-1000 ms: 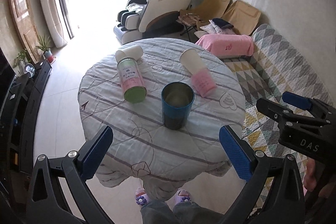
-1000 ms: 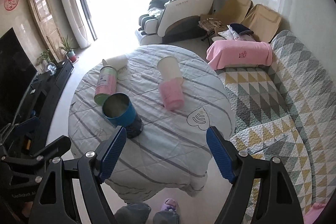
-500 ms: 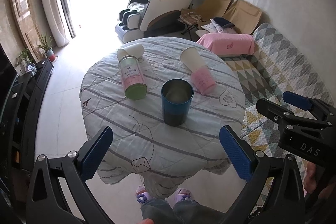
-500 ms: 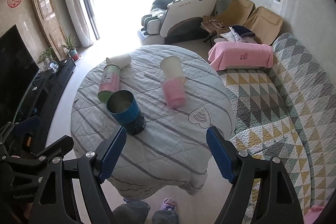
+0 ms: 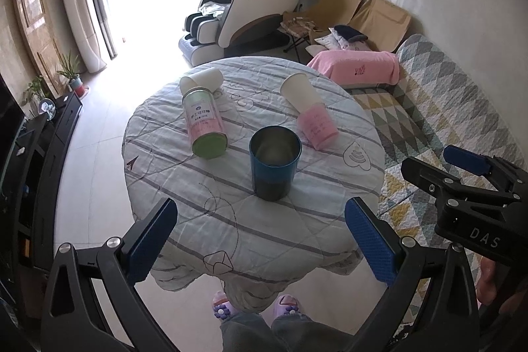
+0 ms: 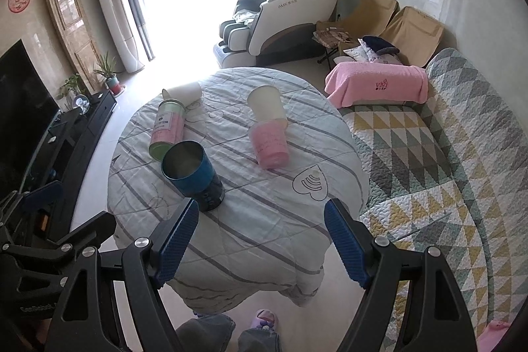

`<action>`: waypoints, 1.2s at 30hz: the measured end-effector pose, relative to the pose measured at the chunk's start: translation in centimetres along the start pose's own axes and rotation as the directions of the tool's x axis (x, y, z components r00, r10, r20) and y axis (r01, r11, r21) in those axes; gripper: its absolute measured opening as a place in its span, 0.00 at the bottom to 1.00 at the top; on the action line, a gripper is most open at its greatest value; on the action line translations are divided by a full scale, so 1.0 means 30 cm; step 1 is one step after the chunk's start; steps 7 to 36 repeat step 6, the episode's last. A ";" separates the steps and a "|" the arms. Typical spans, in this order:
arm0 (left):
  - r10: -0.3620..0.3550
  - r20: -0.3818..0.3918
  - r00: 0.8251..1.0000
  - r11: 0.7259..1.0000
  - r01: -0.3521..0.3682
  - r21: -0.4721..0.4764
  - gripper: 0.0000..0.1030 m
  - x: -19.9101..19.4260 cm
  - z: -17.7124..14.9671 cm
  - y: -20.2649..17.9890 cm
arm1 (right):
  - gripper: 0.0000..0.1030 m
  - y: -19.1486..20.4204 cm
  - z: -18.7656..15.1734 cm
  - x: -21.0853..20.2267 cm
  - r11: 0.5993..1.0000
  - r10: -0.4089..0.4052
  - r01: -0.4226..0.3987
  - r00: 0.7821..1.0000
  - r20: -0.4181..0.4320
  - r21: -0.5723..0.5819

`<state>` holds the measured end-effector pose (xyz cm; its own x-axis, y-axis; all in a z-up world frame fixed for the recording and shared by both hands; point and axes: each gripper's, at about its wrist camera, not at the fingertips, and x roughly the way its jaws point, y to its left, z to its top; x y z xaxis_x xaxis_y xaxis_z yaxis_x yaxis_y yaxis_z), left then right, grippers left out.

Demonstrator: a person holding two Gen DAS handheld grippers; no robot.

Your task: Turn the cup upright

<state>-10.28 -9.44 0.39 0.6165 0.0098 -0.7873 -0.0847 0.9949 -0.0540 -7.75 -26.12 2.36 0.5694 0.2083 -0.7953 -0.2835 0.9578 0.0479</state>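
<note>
We hold the left tool (image 5: 260,236) wide open and empty above the table (image 5: 231,233) edge, blue cup (image 5: 275,166) upright at its 12 o'clock, well apart, right tool (image 6: 260,241) likewise agape, empty, cup at 11 o'clock, pink cup (image 5: 310,116) and green-pink can (image 5: 204,127) on their sides beyond.

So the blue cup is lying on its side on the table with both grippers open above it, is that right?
Not quite. The blue cup stands upright on the table, mouth up, as the left wrist view shows. Lying on their sides are the pink cup and the green and pink can. The left gripper and right gripper are open.
</note>
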 end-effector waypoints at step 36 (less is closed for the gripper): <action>0.001 0.003 1.000 1.000 -0.001 0.008 1.00 0.006 0.014 -0.006 | 0.78 -0.007 0.005 0.014 1.000 0.000 0.000 1.000 -0.010 -0.003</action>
